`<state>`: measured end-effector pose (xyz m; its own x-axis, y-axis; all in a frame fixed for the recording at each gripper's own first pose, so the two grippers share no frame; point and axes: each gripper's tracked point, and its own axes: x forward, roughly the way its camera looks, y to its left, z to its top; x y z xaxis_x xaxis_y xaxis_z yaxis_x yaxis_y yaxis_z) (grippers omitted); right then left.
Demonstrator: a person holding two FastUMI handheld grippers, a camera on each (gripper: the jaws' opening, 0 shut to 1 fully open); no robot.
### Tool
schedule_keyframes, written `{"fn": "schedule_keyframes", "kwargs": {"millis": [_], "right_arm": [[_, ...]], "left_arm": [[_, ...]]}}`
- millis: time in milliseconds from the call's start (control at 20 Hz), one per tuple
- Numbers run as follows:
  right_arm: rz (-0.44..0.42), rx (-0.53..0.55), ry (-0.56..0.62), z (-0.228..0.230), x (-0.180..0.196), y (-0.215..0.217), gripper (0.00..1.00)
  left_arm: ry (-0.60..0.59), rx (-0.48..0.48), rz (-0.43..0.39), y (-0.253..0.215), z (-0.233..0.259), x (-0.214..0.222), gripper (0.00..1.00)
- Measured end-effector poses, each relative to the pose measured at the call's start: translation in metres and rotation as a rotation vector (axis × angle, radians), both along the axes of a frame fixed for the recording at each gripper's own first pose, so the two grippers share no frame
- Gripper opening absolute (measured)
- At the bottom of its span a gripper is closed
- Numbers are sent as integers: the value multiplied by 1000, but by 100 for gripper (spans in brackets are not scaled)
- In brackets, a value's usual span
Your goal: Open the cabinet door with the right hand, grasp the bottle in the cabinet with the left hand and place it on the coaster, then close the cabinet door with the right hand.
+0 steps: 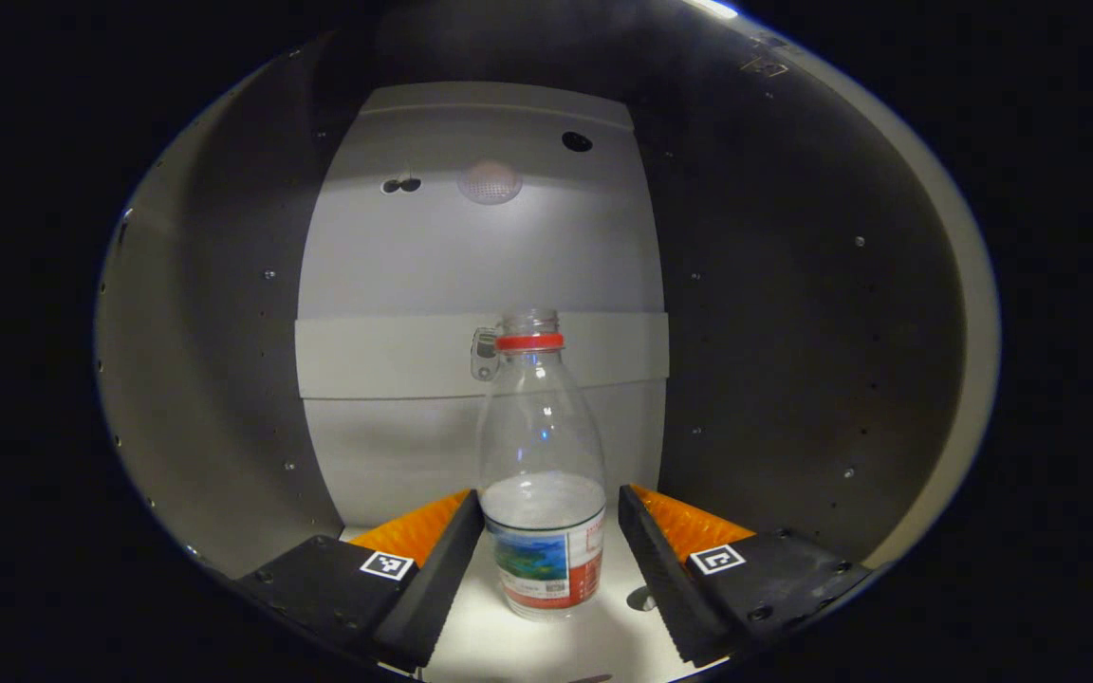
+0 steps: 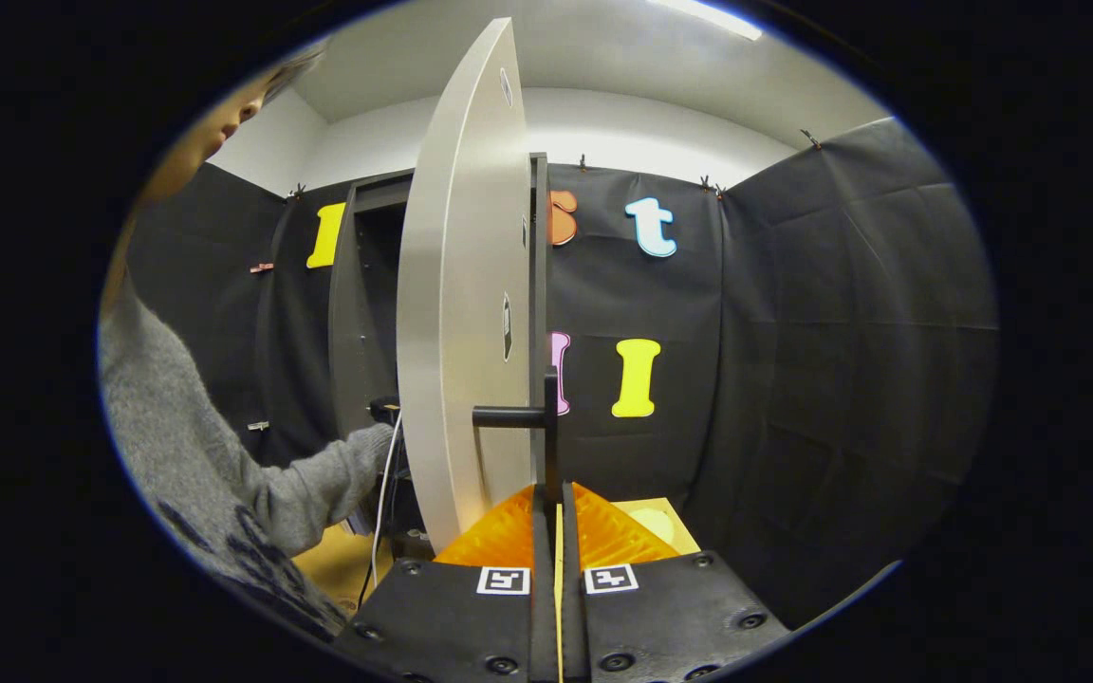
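A clear bottle [image 1: 541, 455] with a red neck ring and a colourful label stands upright on the pale cabinet floor [image 1: 509, 645]. My left gripper [image 1: 548, 501] is open, one finger on each side of the bottle's lower body. The left finger is close to touching it, and a small gap shows at the right finger. In the right gripper view the pale cabinet door [image 2: 461, 313] stands swung open. My right gripper [image 2: 552, 493] is shut on its dark bar handle [image 2: 549, 417]. A pale round coaster [image 2: 653, 522] lies on the wooden table just beyond that gripper.
Dark cabinet side walls [image 1: 774, 360] close in on both sides of the bottle, with a pale back panel [image 1: 480, 275] behind it. A person's grey sleeve [image 2: 319, 479] reaches into the dark cabinet body [image 2: 366, 285] left of the door.
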<state>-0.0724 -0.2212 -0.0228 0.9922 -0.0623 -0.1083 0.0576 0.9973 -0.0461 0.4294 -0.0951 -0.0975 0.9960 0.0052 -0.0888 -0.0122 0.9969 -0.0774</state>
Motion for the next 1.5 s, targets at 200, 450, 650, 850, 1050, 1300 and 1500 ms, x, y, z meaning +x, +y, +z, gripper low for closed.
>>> {"fn": "schedule_keyframes", "kwargs": {"millis": [200,450,650,850,1050,1300,1500], "right_arm": [[-2,3,9,-1,0,0,7],[-6,3,-1,0,1,-1,7],[-17,20,-4,-1,1,-1,7],[-54,36,-7,-2,0,-3,7],[-181,-79,74,-15,-3,-20,16],[-318,-153,85,0,-3,-13,13],[-245,-153,-8,20,-5,57,37]], "left_arm": [[13,10,-23,-8,-11,17,90],[0,-64,-63,-21,5,-10,77],[-41,-112,-95,-23,35,-72,77],[-115,-41,-89,-6,68,-133,78],[-122,-74,-163,-6,83,-187,77],[-115,-73,-210,9,84,-244,77],[-84,-101,-253,20,67,-284,77]]}}
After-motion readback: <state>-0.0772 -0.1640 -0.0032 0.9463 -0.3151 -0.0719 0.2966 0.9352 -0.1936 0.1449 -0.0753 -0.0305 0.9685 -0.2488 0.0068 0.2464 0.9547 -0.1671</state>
